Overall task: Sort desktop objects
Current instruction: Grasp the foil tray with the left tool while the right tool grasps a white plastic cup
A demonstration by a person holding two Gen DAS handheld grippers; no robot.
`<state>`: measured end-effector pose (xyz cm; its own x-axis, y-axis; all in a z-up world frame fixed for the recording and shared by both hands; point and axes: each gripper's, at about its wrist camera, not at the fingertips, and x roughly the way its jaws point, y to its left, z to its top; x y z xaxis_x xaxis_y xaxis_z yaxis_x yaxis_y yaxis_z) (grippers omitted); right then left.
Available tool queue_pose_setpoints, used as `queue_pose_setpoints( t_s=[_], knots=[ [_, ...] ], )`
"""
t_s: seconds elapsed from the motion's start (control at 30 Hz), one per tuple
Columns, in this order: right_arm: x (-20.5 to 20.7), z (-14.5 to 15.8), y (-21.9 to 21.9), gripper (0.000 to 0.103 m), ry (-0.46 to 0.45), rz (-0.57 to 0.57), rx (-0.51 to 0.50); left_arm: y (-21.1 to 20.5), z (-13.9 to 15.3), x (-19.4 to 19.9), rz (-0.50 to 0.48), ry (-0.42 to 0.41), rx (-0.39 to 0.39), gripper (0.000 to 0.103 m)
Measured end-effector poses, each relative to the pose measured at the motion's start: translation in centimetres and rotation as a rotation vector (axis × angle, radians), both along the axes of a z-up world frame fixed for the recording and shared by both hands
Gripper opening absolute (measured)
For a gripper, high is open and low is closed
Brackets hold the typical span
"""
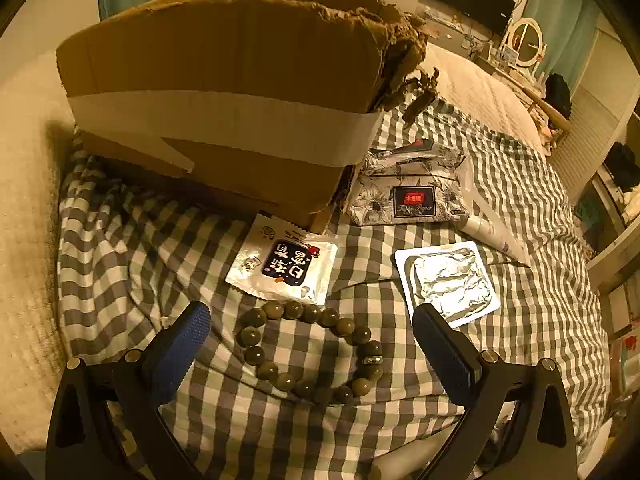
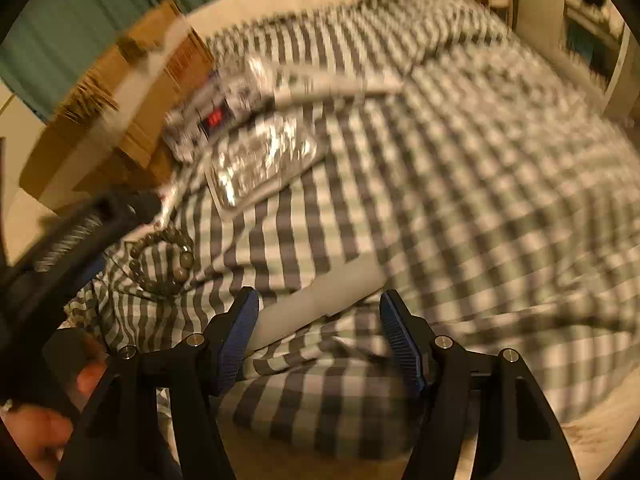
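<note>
While the left gripper (image 1: 311, 322) is held low over a checked grey-and-white cloth (image 1: 500, 208), its two blue ribbed fingers (image 1: 188, 332) are spread wide, nothing being clasped between them. A bead bracelet (image 1: 310, 350), a ring of round, glossy, olive-dark beads with one small metal spacer, is seen lying flat on the cloth between those fingers, touched by neither. Just beyond the bracelet a flat, shiny foil sachet (image 1: 282, 266) with a dark printed label is laid; to the right of the bracelet a white square tray sealed with crinkled foil (image 1: 448, 284) is found. Farther beyond the bracelet a torn corrugated cardboard box (image 1: 224, 92) banded with pale tape is stood, and beside it a soft flower-printed tissue pack (image 1: 408, 192) and a white tube (image 1: 494, 236).

From the right wrist the scene is blurred; the right gripper (image 2: 320, 330) is likewise spread wide and empty over the rumpled cloth, well apart from the bracelet (image 2: 164, 262).
</note>
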<state>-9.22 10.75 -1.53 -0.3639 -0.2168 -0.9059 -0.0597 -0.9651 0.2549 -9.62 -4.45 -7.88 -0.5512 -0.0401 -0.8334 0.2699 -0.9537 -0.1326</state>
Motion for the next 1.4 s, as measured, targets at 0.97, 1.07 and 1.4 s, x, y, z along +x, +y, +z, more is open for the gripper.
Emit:
queue_pose_setpoints(
  t_s=[0.97, 1.07, 1.4],
  knots=[
    [-2.3, 5.4, 9.1, 0.022, 0.242, -0.091, 0.053, 11.2, -0.2, -4.2, -0.684, 0.045, -0.209, 0.103],
    [-2.5, 5.1, 9.6, 0.022, 0.244, -0.079, 0.053, 11.5, -1.4, -5.9, -0.724, 0.020, -0.227, 0.103],
    [-4.1, 2.9, 9.7, 0.022, 0.201, -0.095, 0.015, 9.8, -3.5, -8.2, -0.750, -0.074, -0.069, 0.103]
  ],
)
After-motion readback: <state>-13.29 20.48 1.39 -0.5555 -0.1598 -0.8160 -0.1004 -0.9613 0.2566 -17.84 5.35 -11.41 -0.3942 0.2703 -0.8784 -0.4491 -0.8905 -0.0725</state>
